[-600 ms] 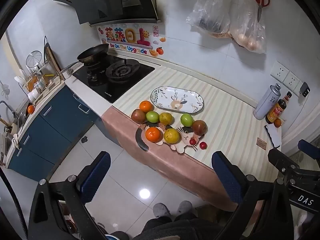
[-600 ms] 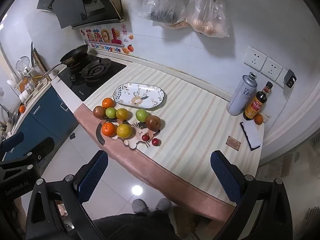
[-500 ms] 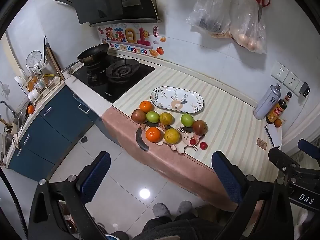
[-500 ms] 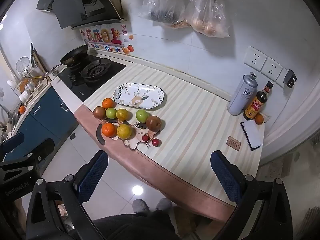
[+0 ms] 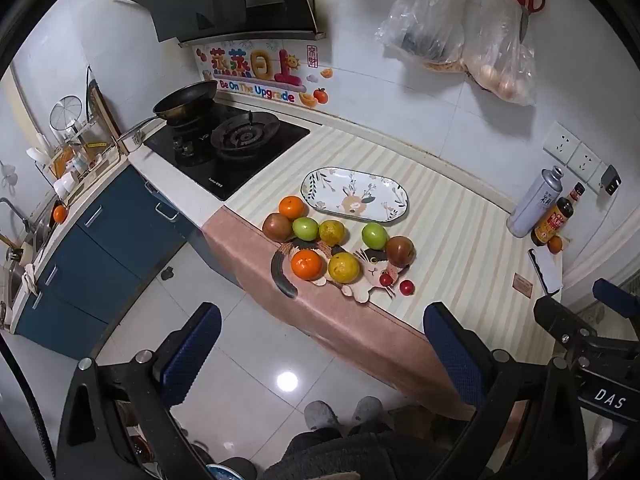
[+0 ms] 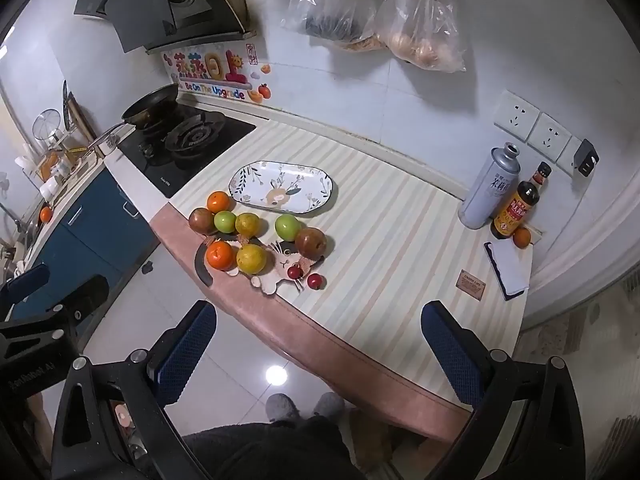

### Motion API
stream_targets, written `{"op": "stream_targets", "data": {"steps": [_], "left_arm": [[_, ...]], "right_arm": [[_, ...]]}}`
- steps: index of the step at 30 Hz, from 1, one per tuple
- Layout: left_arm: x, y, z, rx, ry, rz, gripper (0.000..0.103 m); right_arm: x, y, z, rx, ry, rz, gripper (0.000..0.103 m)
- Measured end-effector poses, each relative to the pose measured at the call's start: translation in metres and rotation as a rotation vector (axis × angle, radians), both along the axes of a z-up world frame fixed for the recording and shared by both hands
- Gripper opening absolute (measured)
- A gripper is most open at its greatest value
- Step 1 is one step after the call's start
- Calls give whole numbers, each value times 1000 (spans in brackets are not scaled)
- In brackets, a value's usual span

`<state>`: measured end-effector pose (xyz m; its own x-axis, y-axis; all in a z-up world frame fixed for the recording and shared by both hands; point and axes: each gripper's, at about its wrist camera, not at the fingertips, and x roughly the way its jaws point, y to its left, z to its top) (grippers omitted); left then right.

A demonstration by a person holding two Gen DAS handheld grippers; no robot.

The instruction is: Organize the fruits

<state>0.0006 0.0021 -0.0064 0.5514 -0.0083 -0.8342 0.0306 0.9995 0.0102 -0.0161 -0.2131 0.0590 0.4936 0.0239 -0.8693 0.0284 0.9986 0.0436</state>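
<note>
Hanging well back from the striped counter (image 5: 460, 216) above the tiled floor, the left gripper (image 5: 320, 356) has its blue-padded jaws spread wide with nothing between them, and the right gripper (image 6: 316, 352) is likewise released and holds nothing. The fruits sit in a cluster near the counter's front edge, on and around a cat-shaped mat (image 5: 370, 270): an orange (image 5: 292, 207) at the back beside the oval deer-patterned plate (image 5: 354, 196), then a row of a brown fruit (image 5: 277, 227), a green fruit (image 5: 306, 228) and a yellow fruit (image 5: 331, 232). A second green fruit (image 5: 375, 235) touches a reddish-brown fruit (image 5: 400, 250) to their right. At the front, an orange tangerine (image 5: 306, 264) and a yellow citrus (image 5: 343, 267) lie side by side, with two small red cherry-like fruits (image 5: 406, 287) near the mat's head. The plate holds no fruit. A gas stove (image 5: 228, 148) with a frying pan (image 5: 186, 100) stands to the left, and a spray can (image 6: 490, 186) and sauce bottle (image 6: 516, 208) stand at the far right by the wall.
</note>
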Motion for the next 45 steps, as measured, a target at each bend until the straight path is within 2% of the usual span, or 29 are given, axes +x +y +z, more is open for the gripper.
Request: {"op": "stream_targets", "data": {"steps": [45], "left_arm": [[-6, -5, 11, -7, 16, -22, 103]], "right_arm": [[-13, -3, 13, 4, -9, -11, 103]]}}
